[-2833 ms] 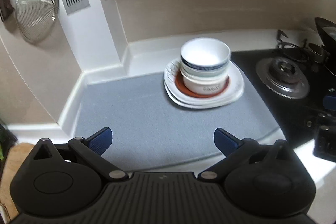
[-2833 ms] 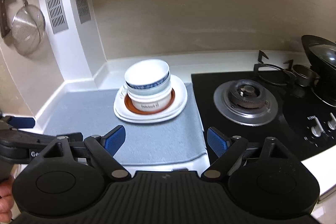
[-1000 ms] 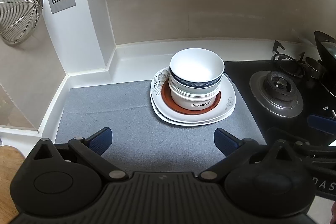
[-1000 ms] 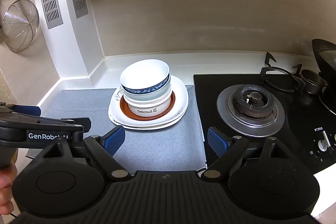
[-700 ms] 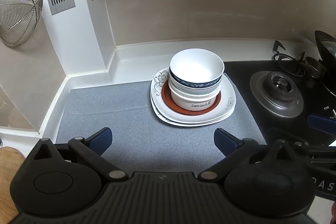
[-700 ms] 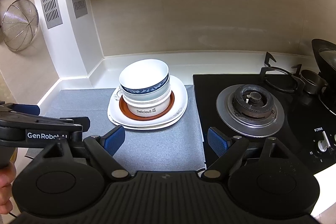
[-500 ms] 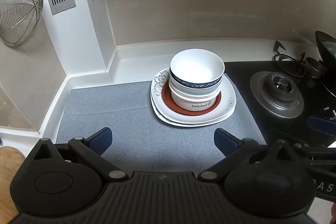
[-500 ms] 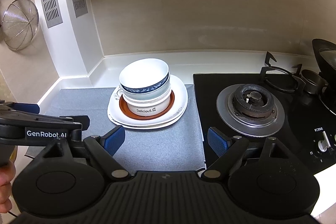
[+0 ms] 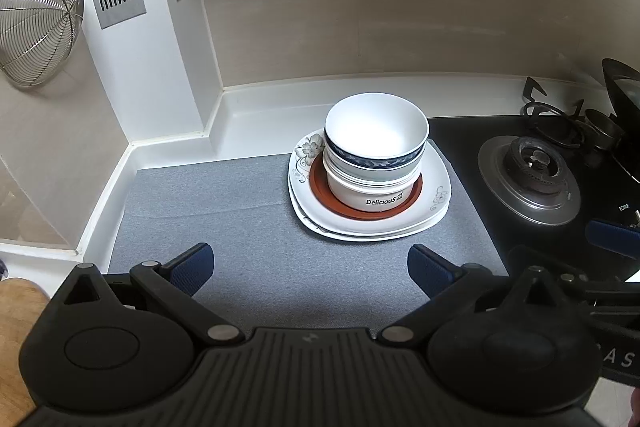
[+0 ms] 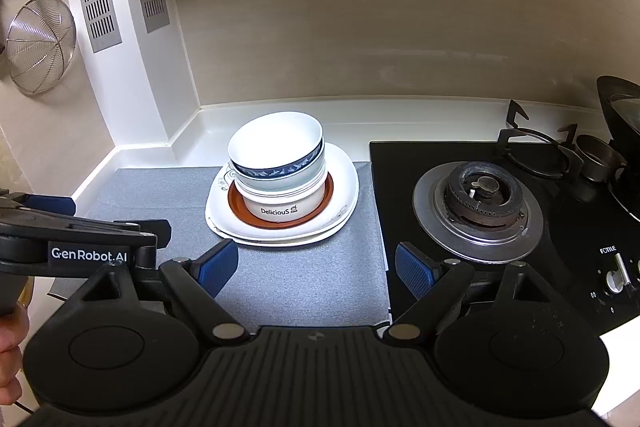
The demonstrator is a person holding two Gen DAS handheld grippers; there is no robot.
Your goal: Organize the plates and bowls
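Note:
A stack stands on the grey mat [image 9: 208, 219] [image 10: 304, 283]. On top is a white bowl with a blue band [image 9: 374, 137] [image 10: 276, 147], nested on other bowls, the lowest marked "Delicious" [image 9: 380, 197] [image 10: 280, 209]. Under them lie a red-brown plate [image 9: 320, 183] [image 10: 236, 205] and white square flowered plates [image 9: 434, 193] [image 10: 344, 179]. My left gripper [image 9: 310, 267] is open and empty, short of the stack. My right gripper [image 10: 316, 269] is open and empty, in front of the stack's right side. The left gripper's body [image 10: 80, 247] shows at left in the right wrist view.
A black gas hob with a burner [image 9: 530, 173] [image 10: 480, 203] lies right of the mat. A dark wok [image 9: 622, 99] [image 10: 620, 123] sits at far right. A wire strainer [image 9: 36, 19] [image 10: 38, 45] hangs on the left wall. White walls close the corner behind.
Both grippers have held almost still over the last second. Since 2.8 s ago both views have steadied and moved slightly nearer the stack. The dishes have not moved.

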